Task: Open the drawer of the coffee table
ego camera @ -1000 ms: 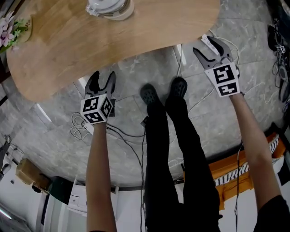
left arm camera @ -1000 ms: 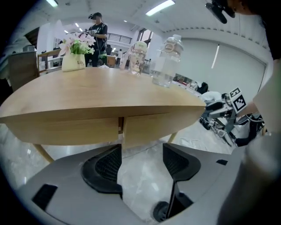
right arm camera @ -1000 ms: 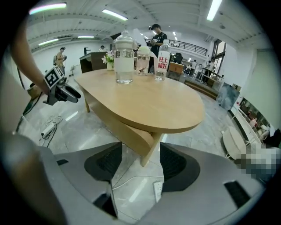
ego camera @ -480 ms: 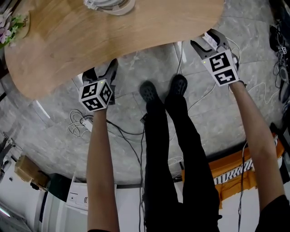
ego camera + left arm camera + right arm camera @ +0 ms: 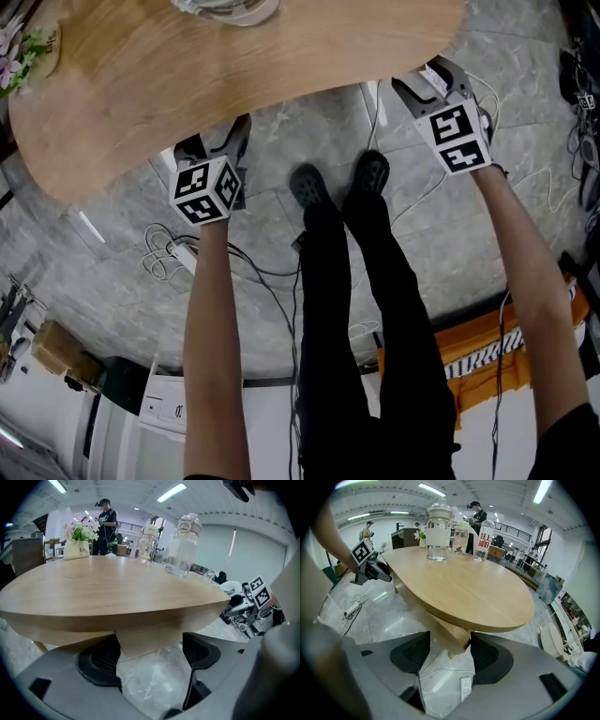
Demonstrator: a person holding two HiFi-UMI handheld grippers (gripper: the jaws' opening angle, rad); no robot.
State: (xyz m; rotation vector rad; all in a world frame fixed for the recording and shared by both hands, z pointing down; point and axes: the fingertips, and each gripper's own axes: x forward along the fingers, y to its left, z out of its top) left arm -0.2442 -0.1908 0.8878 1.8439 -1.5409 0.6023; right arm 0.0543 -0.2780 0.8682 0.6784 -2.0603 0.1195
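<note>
The oval wooden coffee table (image 5: 234,66) fills the top of the head view. My left gripper (image 5: 216,139) is at its near edge, jaws open wide, tips partly under the tabletop. In the left gripper view a flat wooden panel (image 5: 149,629) under the tabletop (image 5: 117,588) shows in the gap of the left gripper (image 5: 150,649), touched by neither pad. My right gripper (image 5: 429,80) is at the table's right end, open. In its own view a wooden block's corner (image 5: 452,632) under the tabletop (image 5: 459,583) lies between the spread jaws of the right gripper (image 5: 450,654).
A glass jar (image 5: 180,545), bottles (image 5: 480,543) and a flower bag (image 5: 79,543) stand on the table. A power strip (image 5: 178,255) and cables lie on the stone floor. The person's shoes (image 5: 309,192) stand between the grippers. Another power strip (image 5: 464,688) lies below the right gripper.
Both grippers have moved in toward the table's edge, the left one now partly under it. The left jaws have spread wider.
</note>
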